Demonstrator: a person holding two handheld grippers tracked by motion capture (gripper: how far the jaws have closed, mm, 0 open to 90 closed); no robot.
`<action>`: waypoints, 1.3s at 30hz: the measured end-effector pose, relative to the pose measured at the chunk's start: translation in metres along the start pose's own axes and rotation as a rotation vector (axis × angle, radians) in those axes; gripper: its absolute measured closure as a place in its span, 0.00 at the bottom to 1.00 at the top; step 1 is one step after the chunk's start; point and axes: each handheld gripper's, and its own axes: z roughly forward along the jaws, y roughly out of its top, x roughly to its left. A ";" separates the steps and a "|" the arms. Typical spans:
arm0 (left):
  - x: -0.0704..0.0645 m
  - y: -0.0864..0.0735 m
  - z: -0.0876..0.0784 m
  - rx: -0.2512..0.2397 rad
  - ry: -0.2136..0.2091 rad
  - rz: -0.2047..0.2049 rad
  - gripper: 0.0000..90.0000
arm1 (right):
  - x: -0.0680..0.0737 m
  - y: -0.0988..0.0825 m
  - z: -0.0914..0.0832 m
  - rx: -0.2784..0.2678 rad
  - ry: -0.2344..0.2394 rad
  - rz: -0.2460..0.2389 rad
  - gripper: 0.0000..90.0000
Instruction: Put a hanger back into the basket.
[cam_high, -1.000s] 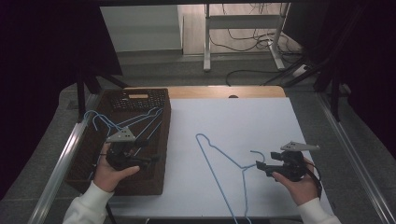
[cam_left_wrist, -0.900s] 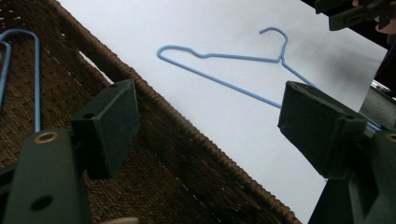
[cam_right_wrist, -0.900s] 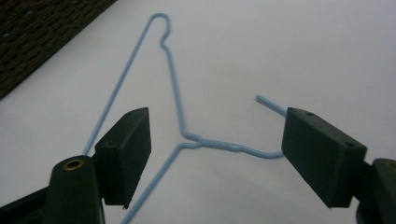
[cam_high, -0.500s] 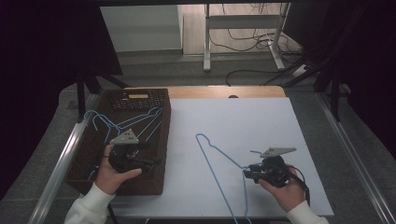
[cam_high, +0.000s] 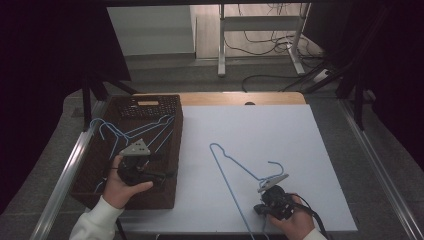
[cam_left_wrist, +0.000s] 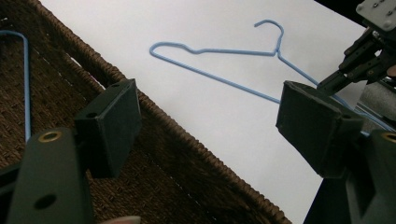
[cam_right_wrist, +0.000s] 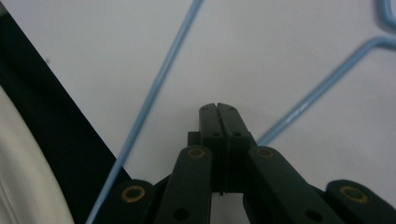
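High view, left gripper (cam_high: 159, 175): you hold it over the basket (cam_high: 150, 204), low above the spare hangers (cam_high: 135, 132), a parking spot that keeps it off the work.
High view, hanger (cam_high: 235, 167): it lies flat on the mat (cam_high: 300, 125), hook towards your right hand and long bar running down to the near edge, well apart from the basket.
High view, right gripper (cam_high: 265, 200): it sits low at the hanger's near corner, below the hook; you look set to lift the wire there.

Left gripper view, left gripper (cam_left_wrist: 210, 121): the jaws stand wide apart with nothing between them, only the basket (cam_left_wrist: 187, 144) rim below.
Left gripper view, hanger (cam_left_wrist: 219, 51): it is plain on the mat beyond the rim, with the right gripper (cam_left_wrist: 345, 72) at its far end. One spare hanger's wire (cam_left_wrist: 25, 84) lies in the basket.

Right gripper view, right gripper (cam_right_wrist: 218, 109): the jaws have just been closing, and the tips now meet, pad to pad.
Right gripper view, hanger (cam_right_wrist: 159, 88): one wire passes to the left of the jaws, clear of them. The other runs in from the upper right and slips out of sight behind the right jaw. No wire sits between the tips.
Right gripper view, judgement: your pinch seems to have landed beside the wire, not on it. You will likely need to part the jaws and straddle the wire.
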 end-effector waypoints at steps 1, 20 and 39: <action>0.000 0.000 0.000 0.000 0.000 0.000 0.24 | 0.000 -0.001 0.000 0.006 -0.008 0.004 0.99; 0.001 0.000 0.000 0.004 0.005 0.002 0.25 | -0.029 -0.003 -0.025 -0.093 -0.064 0.073 0.99; 0.001 0.000 -0.001 -0.001 0.006 0.005 0.25 | -0.051 0.001 -0.012 -0.010 -0.197 0.079 0.99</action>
